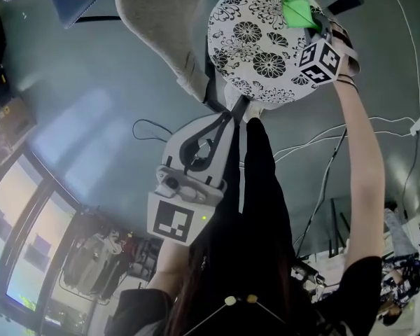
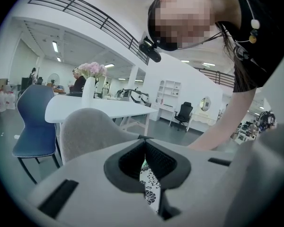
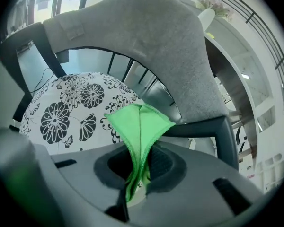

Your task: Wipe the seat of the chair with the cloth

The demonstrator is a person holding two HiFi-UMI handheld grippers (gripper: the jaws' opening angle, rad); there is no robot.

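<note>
The chair has a round black-and-white floral seat [image 1: 255,44] and a grey backrest [image 1: 161,26]. My right gripper [image 1: 313,25] is over the seat's far right part, shut on a bright green cloth [image 1: 299,10]. In the right gripper view the cloth [image 3: 139,124] fans out of the gripper [image 3: 141,162] just above the seat [image 3: 66,112], in front of the backrest [image 3: 151,41]. My left gripper [image 1: 232,114] is at the seat's near edge. Its jaws [image 2: 144,143] are shut, with a strip of the floral seat cover [image 2: 149,186] between them.
A white table [image 2: 94,109] with a vase of flowers [image 2: 89,86] and a blue chair [image 2: 33,122] stand behind the grey backrest [image 2: 87,131]. Cables [image 1: 322,138] run over the grey floor at the right. The person's dark clothing [image 1: 255,208] hangs below the seat.
</note>
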